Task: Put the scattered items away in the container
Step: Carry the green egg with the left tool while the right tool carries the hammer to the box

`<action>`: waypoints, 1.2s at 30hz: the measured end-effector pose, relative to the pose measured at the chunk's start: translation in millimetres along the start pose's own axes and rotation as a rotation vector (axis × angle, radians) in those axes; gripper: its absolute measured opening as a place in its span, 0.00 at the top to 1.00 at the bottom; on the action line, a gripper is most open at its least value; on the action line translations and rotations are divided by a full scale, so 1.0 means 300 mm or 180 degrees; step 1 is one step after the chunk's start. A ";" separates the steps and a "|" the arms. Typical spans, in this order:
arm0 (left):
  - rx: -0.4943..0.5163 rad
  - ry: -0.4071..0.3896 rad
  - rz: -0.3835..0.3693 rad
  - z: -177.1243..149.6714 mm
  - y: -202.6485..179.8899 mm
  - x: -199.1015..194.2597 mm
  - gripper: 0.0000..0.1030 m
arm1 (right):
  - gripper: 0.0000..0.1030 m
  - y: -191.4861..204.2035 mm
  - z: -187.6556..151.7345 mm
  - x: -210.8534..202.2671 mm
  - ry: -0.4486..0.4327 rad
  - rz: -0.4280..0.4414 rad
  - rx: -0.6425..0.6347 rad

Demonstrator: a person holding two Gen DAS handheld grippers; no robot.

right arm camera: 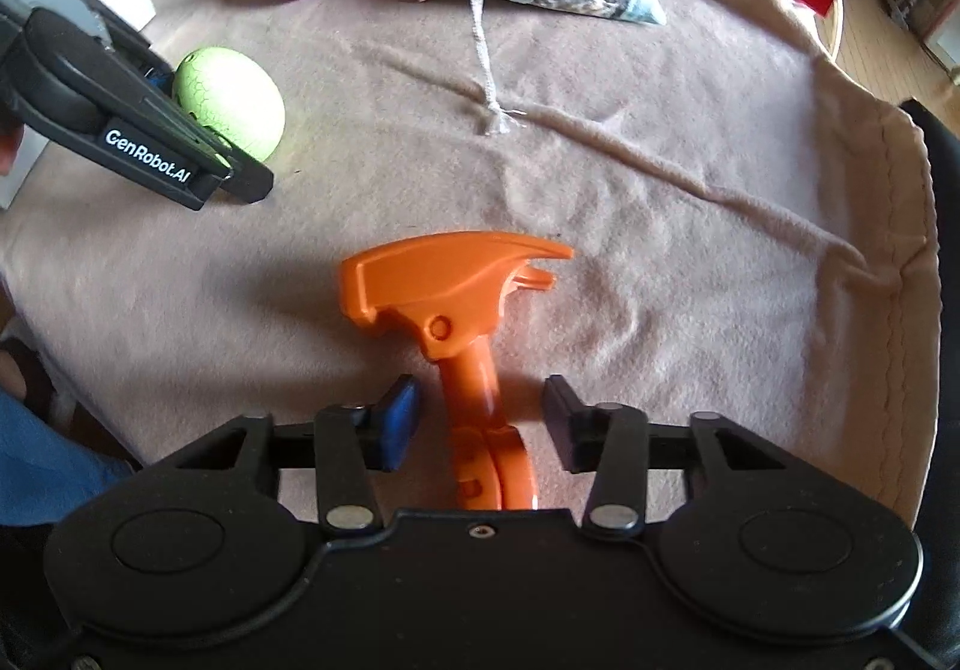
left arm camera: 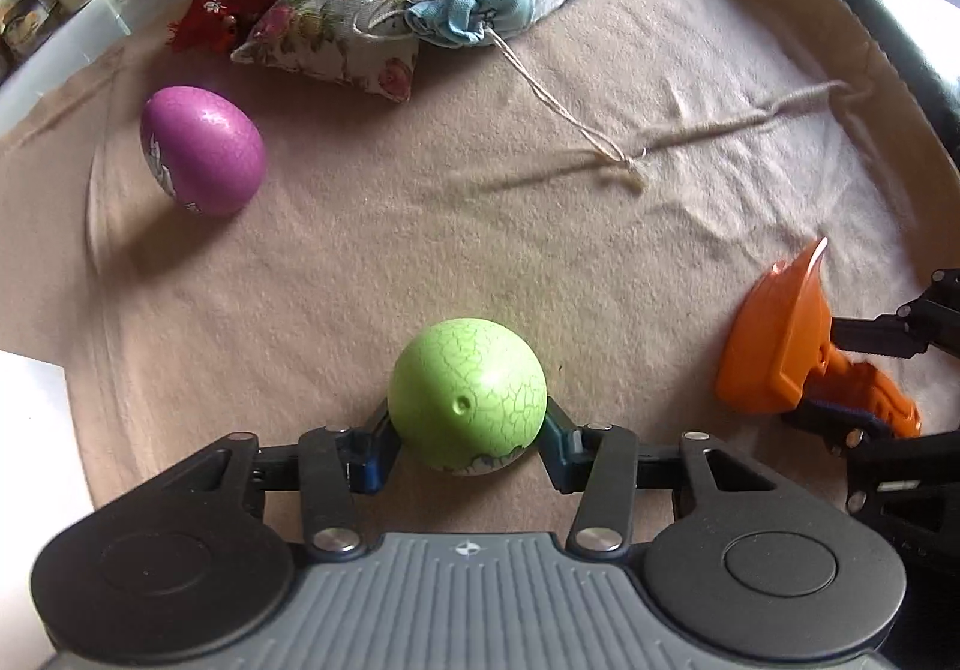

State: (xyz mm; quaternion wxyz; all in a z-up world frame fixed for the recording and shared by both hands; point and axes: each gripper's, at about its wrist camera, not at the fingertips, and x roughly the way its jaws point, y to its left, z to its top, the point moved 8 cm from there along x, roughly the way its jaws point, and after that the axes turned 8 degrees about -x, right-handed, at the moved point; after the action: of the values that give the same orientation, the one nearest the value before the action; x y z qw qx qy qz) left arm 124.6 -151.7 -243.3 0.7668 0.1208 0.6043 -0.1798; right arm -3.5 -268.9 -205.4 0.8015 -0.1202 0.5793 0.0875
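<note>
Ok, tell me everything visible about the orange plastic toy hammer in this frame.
The orange plastic toy hammer looks like glossy moulded plastic, with a flat striking face on one end of the head, a forked claw on the other, and a round screw boss where head meets handle. It lies on the beige fleece cloth, handle running back between the fingers of the right gripper. The jaws stand apart either side of the handle, with visible gaps, not clamped.

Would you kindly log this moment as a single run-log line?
left tool: shut on green egg | right tool: open, astride orange toy hammer handle | purple egg: loose on blanket
</note>
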 end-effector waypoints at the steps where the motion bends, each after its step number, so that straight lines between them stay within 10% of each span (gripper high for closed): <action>1: -0.0009 0.0024 0.0010 -0.005 0.002 -0.002 0.53 | 0.74 0.003 0.001 -0.001 0.0003 -0.0009 -0.0012; 36: 0.0415 0.0080 0.0463 -0.148 0.150 -0.388 0.53 | 0.78 -0.002 0.082 -0.150 -0.0366 0.0981 0.1036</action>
State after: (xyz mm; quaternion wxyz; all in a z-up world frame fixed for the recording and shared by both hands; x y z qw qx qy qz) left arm 80.4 -77.9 -142.4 0.7607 0.2161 0.5905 -0.1611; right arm 5.0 -262.3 -155.2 0.8191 0.1058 0.5506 0.1210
